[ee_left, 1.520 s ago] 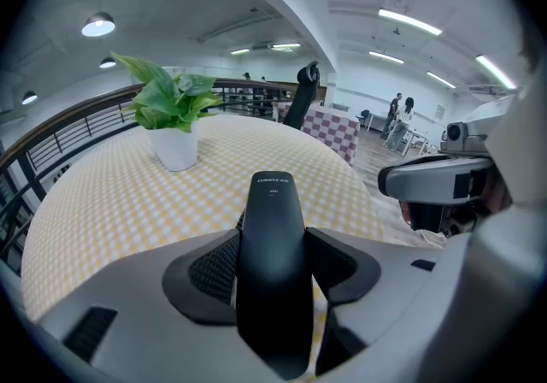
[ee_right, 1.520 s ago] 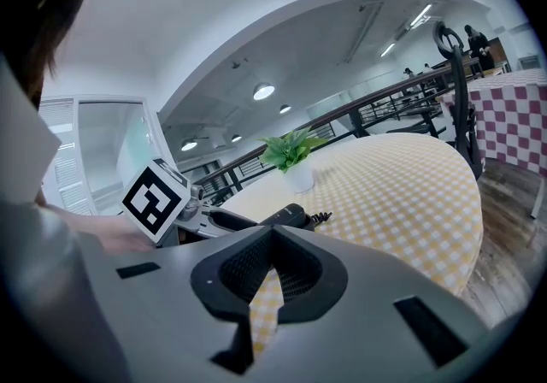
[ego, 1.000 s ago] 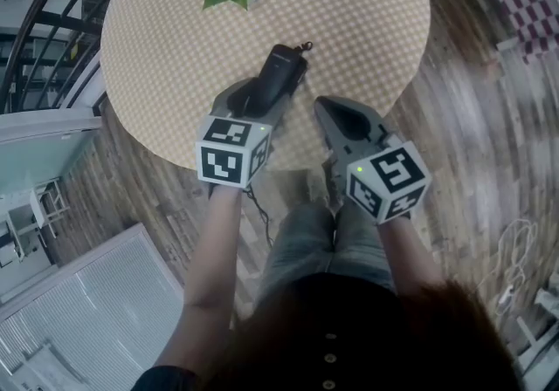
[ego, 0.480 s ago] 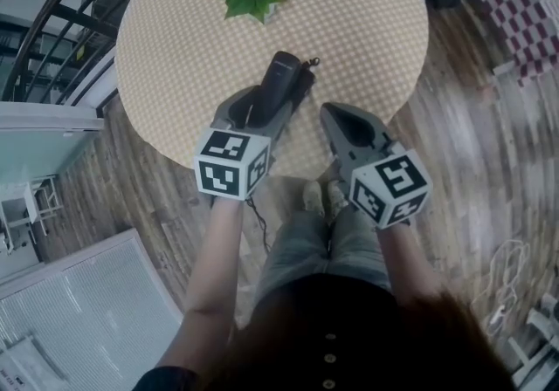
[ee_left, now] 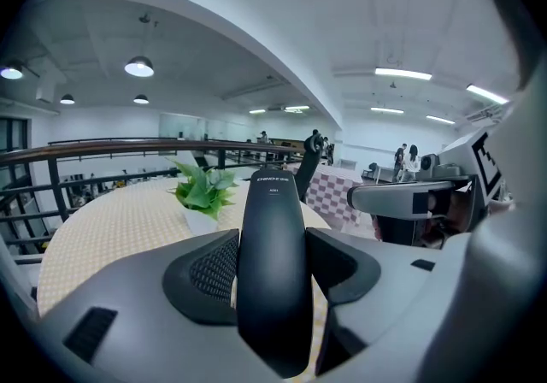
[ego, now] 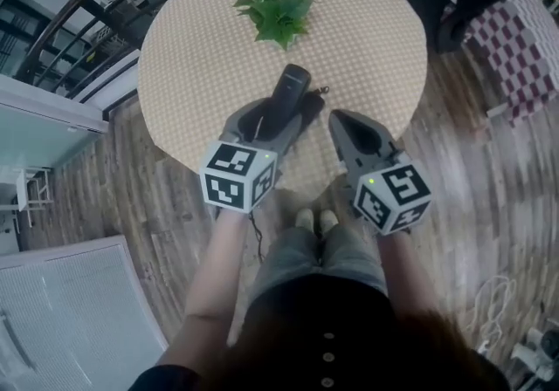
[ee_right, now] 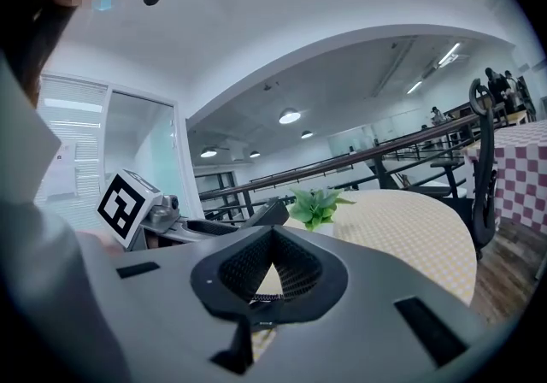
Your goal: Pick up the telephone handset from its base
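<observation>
The black telephone handset [ego: 289, 91] is clamped between the jaws of my left gripper [ego: 278, 115] above the near side of the round table [ego: 201, 49], its far end pointing toward the plant. In the left gripper view the handset [ee_left: 272, 262] fills the gap, with a pad pressed on each side. A dark shape [ego: 308, 107] with a small cord loop shows just right of the handset; I cannot tell whether it is the base. My right gripper [ego: 340, 120] hovers beside it at the table's near edge, shut with nothing in it [ee_right: 272, 232].
A small green potted plant [ego: 278, 12] stands near the table's middle. A thin cable [ego: 256, 232] hangs below the left gripper toward the wooden floor. Railings run at the left, and a checkered table [ego: 515, 40] stands at the right. The person's legs are under the near edge.
The head view has shifted, so the table and plant sit lower and more to the right. The left gripper has kept its hold on the handset. Both grippers have barely moved relative to each other.
</observation>
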`<state>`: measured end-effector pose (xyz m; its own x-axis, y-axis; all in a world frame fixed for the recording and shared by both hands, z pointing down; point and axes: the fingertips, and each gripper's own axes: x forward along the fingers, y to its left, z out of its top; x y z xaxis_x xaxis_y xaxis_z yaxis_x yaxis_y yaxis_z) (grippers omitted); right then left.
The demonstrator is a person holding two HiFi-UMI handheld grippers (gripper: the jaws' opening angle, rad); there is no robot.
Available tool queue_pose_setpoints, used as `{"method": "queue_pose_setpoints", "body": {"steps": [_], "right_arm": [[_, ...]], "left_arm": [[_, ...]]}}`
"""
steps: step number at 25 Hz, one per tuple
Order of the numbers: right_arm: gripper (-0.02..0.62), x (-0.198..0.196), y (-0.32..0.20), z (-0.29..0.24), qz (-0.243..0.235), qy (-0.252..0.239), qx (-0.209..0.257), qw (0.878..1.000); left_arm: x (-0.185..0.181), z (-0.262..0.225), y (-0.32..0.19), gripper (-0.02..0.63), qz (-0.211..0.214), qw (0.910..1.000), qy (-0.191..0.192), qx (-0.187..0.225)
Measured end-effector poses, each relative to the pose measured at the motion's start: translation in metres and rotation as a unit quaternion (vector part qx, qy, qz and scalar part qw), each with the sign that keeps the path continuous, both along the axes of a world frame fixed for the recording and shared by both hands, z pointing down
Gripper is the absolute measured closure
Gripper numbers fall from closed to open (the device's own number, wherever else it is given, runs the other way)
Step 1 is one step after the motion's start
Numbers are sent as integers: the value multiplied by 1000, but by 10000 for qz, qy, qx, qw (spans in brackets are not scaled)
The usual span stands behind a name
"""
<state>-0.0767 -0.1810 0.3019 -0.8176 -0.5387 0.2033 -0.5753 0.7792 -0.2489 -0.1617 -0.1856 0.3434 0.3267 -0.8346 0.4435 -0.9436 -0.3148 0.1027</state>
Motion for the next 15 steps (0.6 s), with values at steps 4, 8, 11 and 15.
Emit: {"method": "queue_pose_setpoints", "body": {"steps": [4, 8, 11, 15], "right_arm": [[586, -6, 4, -21, -98, -8, 197, 9998], [586, -13, 10, -40, -225, -48, 360, 9991], [586, -19, 15, -48, -355, -92, 466, 9982], [586, -23, 20, -60, -457, -113, 608, 9970]], "left_arm": [[-3, -22, 8, 354, -102, 9995, 102, 288], [-8, -44, 17, 354, -219, 9978, 240, 580], [-13, -58, 24, 354, -314, 9959, 328, 785], [-20, -82, 34, 354, -457, 9916, 418, 1136]]}}
